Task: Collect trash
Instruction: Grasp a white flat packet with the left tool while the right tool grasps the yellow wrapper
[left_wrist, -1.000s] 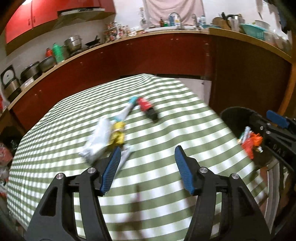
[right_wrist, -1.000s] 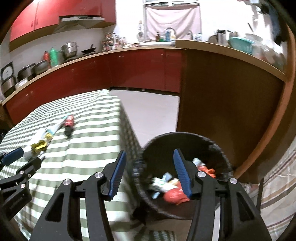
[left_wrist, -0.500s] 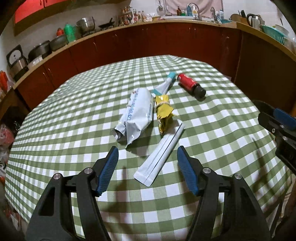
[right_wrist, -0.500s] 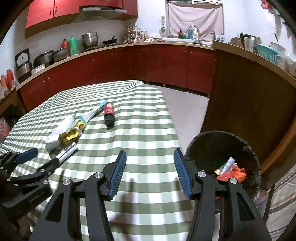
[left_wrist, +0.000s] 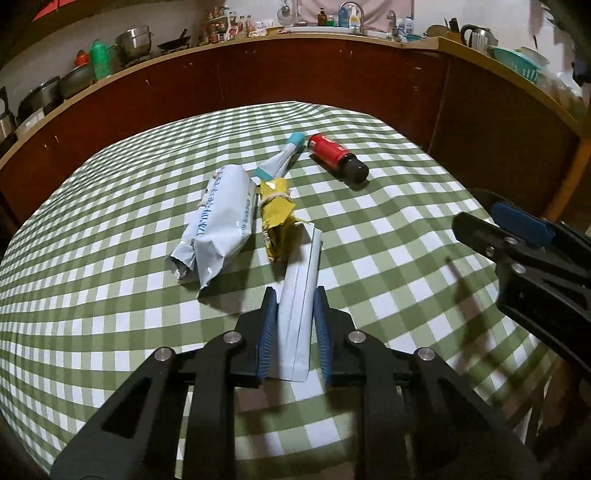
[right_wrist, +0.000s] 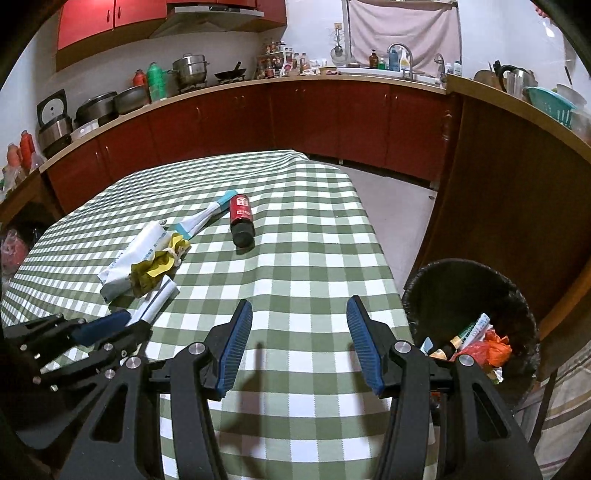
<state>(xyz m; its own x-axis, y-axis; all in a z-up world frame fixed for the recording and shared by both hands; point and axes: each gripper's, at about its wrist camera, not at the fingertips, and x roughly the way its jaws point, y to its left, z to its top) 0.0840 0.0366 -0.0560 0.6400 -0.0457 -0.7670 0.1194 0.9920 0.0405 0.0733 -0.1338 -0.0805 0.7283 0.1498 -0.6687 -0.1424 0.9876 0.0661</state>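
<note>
moved: left tongs (left_wrist: 294, 317) came down over the flat white packet (left_wrist: 300, 291), jaws closing on it, pads at its edges | right tongs (right_wrist: 300, 343) apart, empty, above the table (right_wrist: 314, 258) | risk: thin packet buckles or slips out before the bin (right_wrist: 469, 280)

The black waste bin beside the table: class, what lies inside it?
In the black waste bin lie a crumpled orange plastic bag, a white-and-green tube and a small dark bottle. The right gripper's finger and the rim hide whatever lies deeper.
</note>
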